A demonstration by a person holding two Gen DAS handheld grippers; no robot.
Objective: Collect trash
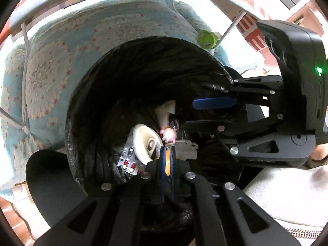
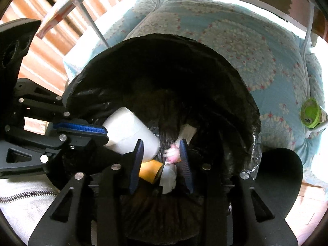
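A black trash bag (image 1: 133, 65) (image 2: 164, 65) stands open on the floor. Inside lie a white cup (image 1: 143, 141) (image 2: 131, 131), a blister pack of pills (image 1: 129, 164), a pink wrapper (image 1: 169, 135) (image 2: 173, 151), a yellow piece (image 2: 149, 171) and white paper (image 2: 169, 176). My left gripper (image 1: 167, 164) is shut on the bag's near rim. My right gripper (image 2: 162, 164) is open over the bag's mouth, with the trash lying below between its fingers; it also shows in the left wrist view (image 1: 213, 112), reaching in from the right.
A blue floral quilt (image 1: 51, 65) (image 2: 235, 41) lies behind the bag under a white wire rack (image 1: 24, 41). A green-lidded cup (image 1: 207, 39) (image 2: 311, 115) sits on the quilt. White zippered fabric (image 2: 26, 201) lies at the near side.
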